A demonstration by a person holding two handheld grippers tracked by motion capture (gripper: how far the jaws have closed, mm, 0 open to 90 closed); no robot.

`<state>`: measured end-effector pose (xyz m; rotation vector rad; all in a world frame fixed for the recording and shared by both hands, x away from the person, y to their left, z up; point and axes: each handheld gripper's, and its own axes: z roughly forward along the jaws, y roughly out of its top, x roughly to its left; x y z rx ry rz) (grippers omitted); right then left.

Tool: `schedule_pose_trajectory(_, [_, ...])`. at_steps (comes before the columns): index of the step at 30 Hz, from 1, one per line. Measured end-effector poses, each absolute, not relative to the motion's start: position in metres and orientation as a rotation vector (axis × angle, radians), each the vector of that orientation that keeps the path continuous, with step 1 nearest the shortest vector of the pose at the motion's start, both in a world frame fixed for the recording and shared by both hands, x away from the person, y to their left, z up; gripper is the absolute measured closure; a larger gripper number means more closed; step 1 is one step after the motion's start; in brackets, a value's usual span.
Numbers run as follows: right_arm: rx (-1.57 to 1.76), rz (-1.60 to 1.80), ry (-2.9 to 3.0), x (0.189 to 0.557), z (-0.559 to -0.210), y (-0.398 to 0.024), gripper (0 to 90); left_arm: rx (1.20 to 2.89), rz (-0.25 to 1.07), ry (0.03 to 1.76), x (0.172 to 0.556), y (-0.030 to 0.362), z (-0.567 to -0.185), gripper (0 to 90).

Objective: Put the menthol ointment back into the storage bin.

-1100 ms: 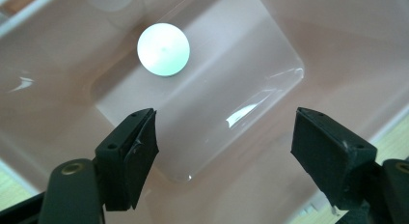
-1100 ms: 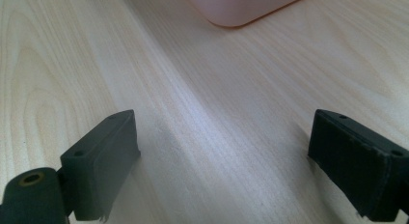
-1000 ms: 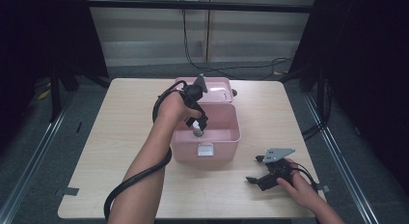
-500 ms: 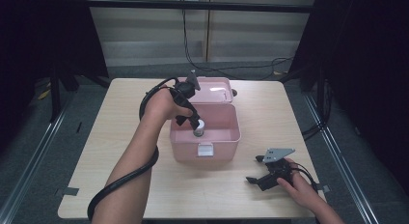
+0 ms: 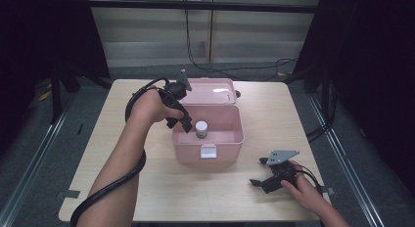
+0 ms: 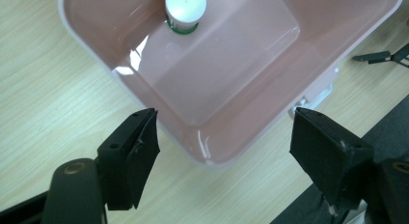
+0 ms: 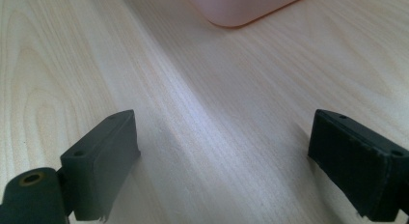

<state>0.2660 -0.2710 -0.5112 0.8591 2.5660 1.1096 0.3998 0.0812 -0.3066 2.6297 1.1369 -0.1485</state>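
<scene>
A pink box [image 5: 208, 139] stands open at mid-table, its lid [image 5: 210, 92] laid back toward the far edge. A small white-capped bottle [image 5: 201, 128] stands upright inside, near the left inner wall. The left gripper [image 5: 178, 120] hangs over the box's left rim, jaws apart and empty; in the left gripper view the box corner [image 6: 212, 151] lies between them and the bottle [image 6: 185, 9] sits beyond. The right gripper [image 5: 259, 172] rests on the wooden table [image 5: 147, 188] near the front right corner, well apart from the box, jaws spread on nothing. A black cable [image 5: 105, 190] loops along the left forearm. Bare table lies between the right gripper and the box.
</scene>
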Motion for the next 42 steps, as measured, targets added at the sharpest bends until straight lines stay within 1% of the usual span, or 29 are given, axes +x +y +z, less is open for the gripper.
schedule_pose_trajectory(14, [0.858,1.11,2.566,0.266,-0.511,-0.271,9.6,2.598,-0.145,1.181,0.386,0.114,-0.303,25.3])
schedule_pose_trajectory(23, [0.858,1.11,2.566,0.266,-0.511,-0.271,9.6,2.577,-0.143,1.199,0.377,0.132,-0.307,25.5])
schedule_pose_trajectory(31, [0.86,1.111,2.564,0.266,-0.511,-0.271,9.6,2.567,-0.125,1.184,0.369,0.142,-0.314,25.4])
schedule_pose_trajectory(42, [0.86,1.111,2.563,0.266,-0.511,-0.271,9.6,2.563,-0.151,1.192,0.359,0.153,-0.345,25.5])
